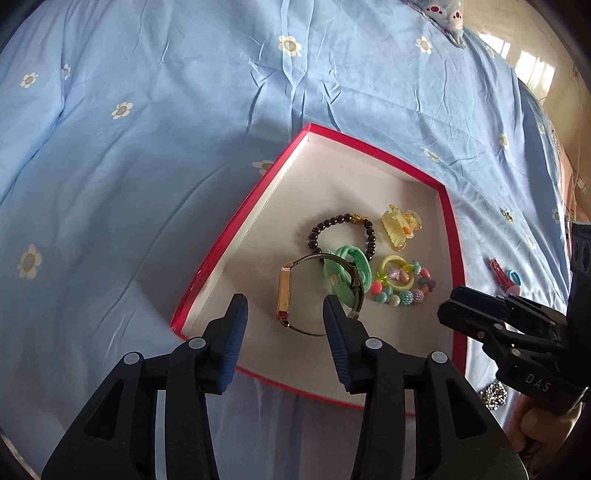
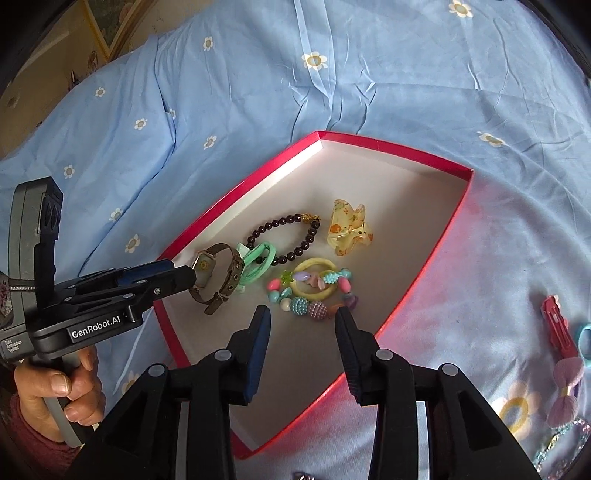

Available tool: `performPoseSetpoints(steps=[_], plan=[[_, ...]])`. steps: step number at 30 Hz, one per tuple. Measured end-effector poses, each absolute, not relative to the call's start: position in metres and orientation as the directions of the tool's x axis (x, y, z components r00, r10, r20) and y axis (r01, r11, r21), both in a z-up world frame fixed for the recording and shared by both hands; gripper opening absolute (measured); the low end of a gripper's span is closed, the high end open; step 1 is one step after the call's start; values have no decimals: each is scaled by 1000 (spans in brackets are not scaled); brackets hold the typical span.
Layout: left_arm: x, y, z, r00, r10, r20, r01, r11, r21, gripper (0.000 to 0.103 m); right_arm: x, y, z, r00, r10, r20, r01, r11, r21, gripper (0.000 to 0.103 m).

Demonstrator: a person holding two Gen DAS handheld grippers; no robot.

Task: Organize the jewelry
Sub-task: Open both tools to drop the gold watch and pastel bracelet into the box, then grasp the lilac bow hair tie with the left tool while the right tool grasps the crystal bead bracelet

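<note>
The left gripper (image 1: pixel 284 306) hangs over the red box's (image 1: pixel 236 221) 7 o'clock corner, jaws partly open, holding nothing; the watch (image 1: pixel 286 291) lies between its tips. Right of it: green hair tie (image 1: pixel 351 266), dark bead bracelet (image 1: pixel 332 225), colourful bead bracelet (image 1: pixel 406 288), yellow claw clip (image 1: pixel 400 227). At 5 o'clock the right gripper (image 2: pixel 303 317) gapes partly, empty.

Beneath me spreads a bed under a creased pale-blue cotton sheet printed with small white daisies (image 1: pixel 147 155). Past its far right edge, a glossy tan floor (image 1: pixel 532 62) catches bright window light. Beyond the bed's far left edge I see a beige wall with a gilt-framed picture (image 2: pixel 110 26) leaning there.
</note>
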State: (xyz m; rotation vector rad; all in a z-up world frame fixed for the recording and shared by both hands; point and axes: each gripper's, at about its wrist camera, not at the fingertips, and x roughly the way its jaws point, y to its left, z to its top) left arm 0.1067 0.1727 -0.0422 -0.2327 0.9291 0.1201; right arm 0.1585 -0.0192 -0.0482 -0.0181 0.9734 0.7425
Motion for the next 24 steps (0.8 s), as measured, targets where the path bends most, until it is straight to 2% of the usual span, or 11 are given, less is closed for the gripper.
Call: performPoseSetpoints(steps=[5,8,18,24], plan=[[96,168,-34,610,-5,-793,-202,966,-161,50,146,-37,-37,373,570,-732,-563,766,310,38],[91,162,-30,618,-19,-786,-191,966,-173,53,137,-54,-31,402,568,-718,-546,778,310,46],[82,111,-20,623,-107,-775,-88,975,-206,62,118,-136,-17,505,508,-697,-416,851,319,50],[82,79,-20,608,-156,-779,-22,977,-212,62,108,-189,-16,561,452,-693,-325,891,318,51]])
